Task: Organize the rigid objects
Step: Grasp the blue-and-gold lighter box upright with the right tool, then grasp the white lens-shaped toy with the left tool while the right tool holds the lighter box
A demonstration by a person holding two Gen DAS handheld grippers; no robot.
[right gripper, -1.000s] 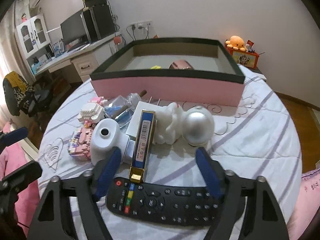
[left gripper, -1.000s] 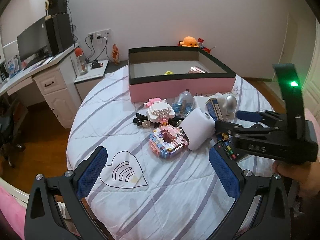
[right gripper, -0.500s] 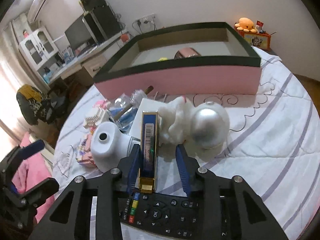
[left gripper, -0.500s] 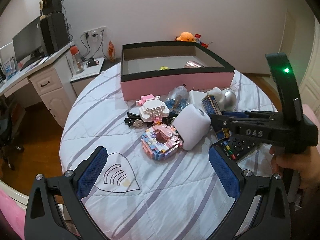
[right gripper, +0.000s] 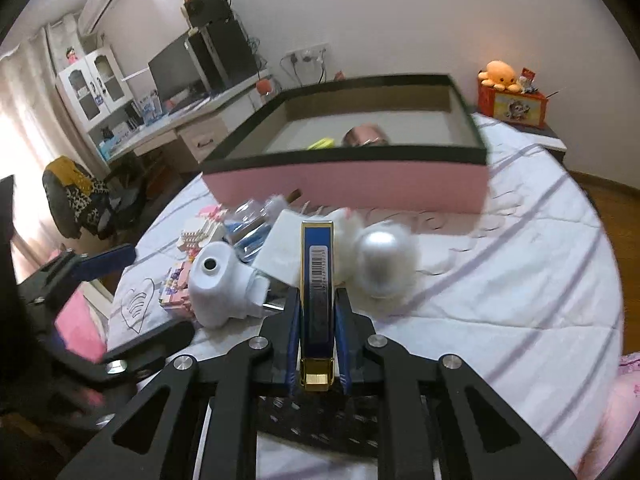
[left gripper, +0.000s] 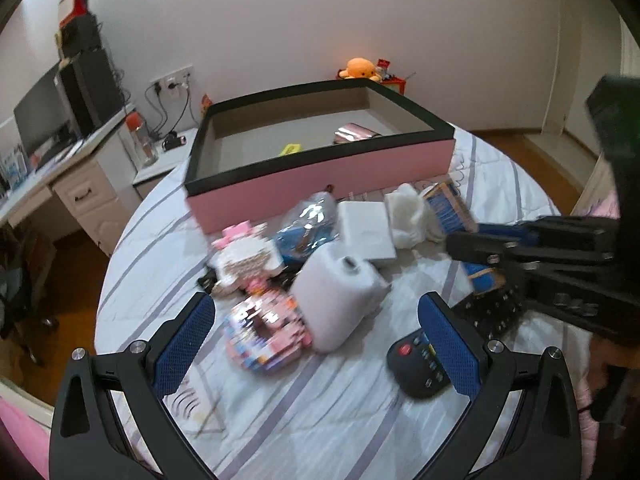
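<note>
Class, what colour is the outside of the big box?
Pink, with a black rim; clearest in the right wrist view.

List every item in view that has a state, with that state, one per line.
Right tongs: shut on the blue box.
Left tongs: open, empty.
Blue box: clamped on its narrow sides.
Pink bin: open-topped, nearly empty.
White jug: on its side, uncapped.
Remote: flat on the bed, buttons up.
Silver ball: loose on the bed.
</note>
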